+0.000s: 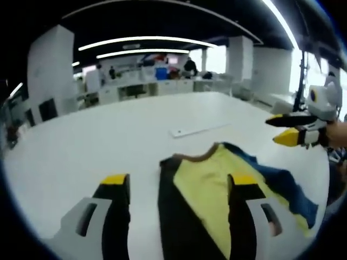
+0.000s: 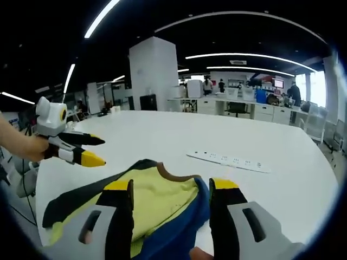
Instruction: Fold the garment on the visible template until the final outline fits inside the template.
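Observation:
A yellow garment [image 1: 201, 187] with black sides, blue parts and a brown collar lies rumpled on the white table [image 1: 108, 141]. In the left gripper view my left gripper [image 1: 180, 180] is open, its jaws hovering over the garment's black and yellow part. My right gripper [image 1: 272, 131] enters that view from the right, held above the table beyond the blue part. In the right gripper view my right gripper [image 2: 171, 184] is open above the garment [image 2: 157, 205] near its collar. To the left, my left gripper [image 2: 103, 151] is held in a hand, its jaws apart.
A white power strip [image 1: 198, 130] lies on the table beyond the garment, also seen as the power strip [image 2: 227, 160] at the right. The table [image 2: 162, 135] stretches wide and bare around it. Desks, chairs, pillars and people stand far behind.

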Demonstrator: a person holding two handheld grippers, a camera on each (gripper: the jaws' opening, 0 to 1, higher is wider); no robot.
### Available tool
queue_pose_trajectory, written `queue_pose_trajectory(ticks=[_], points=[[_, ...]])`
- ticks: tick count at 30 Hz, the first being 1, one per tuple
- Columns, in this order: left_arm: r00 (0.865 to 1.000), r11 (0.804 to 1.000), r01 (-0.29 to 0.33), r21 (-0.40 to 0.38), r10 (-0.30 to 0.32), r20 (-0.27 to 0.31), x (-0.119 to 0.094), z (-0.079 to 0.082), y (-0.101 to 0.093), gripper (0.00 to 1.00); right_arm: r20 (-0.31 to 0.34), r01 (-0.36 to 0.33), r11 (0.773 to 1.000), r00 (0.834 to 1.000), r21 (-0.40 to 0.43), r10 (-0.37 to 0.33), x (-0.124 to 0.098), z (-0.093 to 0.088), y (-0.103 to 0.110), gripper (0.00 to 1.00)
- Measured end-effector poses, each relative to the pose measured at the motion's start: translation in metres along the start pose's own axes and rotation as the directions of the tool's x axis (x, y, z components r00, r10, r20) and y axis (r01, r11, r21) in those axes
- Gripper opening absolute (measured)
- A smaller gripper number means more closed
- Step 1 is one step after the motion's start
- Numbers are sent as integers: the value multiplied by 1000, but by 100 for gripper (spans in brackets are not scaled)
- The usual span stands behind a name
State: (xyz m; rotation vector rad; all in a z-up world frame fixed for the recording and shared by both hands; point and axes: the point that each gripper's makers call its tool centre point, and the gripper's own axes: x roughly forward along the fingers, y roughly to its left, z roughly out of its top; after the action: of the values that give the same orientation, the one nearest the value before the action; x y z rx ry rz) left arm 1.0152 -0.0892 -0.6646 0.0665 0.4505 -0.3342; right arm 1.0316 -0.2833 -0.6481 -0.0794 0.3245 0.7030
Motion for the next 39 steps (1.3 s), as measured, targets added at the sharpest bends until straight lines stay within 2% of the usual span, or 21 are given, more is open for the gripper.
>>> queue_pose_trajectory(ticks=[12,31,39], points=[[1000,999,-6,-34,6,10,-20,-2,-5,70,15,-2,1000,1000,8,2,-24,1,14,56],[1000,998,-21,-61,21,10,-49,-15,-8,70,3,11,999,1000,53,-12,-67,-20,35,55],[1000,998,-11,-64,12,14,-67,-24,-14,70,-11,27,997,1000,74,-26,-87,-35,43,55]])
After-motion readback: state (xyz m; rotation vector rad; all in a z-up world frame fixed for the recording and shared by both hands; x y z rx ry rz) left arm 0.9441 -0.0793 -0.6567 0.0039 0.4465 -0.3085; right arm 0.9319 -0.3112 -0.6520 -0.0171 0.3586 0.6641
